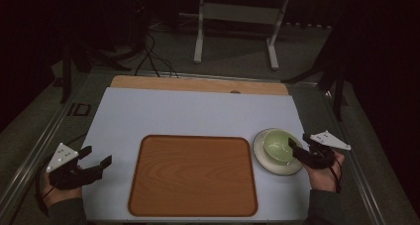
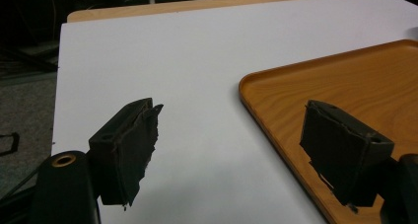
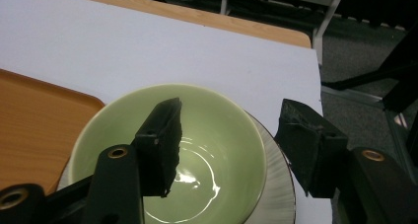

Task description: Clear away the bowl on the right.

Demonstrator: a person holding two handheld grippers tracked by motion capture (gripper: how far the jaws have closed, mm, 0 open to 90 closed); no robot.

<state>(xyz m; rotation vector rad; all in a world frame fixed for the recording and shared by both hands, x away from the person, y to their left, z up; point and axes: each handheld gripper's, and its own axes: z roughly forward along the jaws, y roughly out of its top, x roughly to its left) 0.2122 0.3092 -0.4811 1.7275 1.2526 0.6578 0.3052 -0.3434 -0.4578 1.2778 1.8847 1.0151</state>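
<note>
While spread wide, the right gripper (image 3: 226, 150) straddles the green bowl's (image 3: 207, 130) near rim, not gripping.

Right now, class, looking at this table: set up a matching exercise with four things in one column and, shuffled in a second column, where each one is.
Things:
1. green bowl
2. wooden tray
3. left gripper
4. right gripper

Places:
A. middle of the white mat
B. open, left of the tray, above bare mat
C. on the saucer, right of the tray
D. open, one finger inside the bowl, one outside its rim

Pairs: 1-C, 2-A, 3-B, 4-D
</note>
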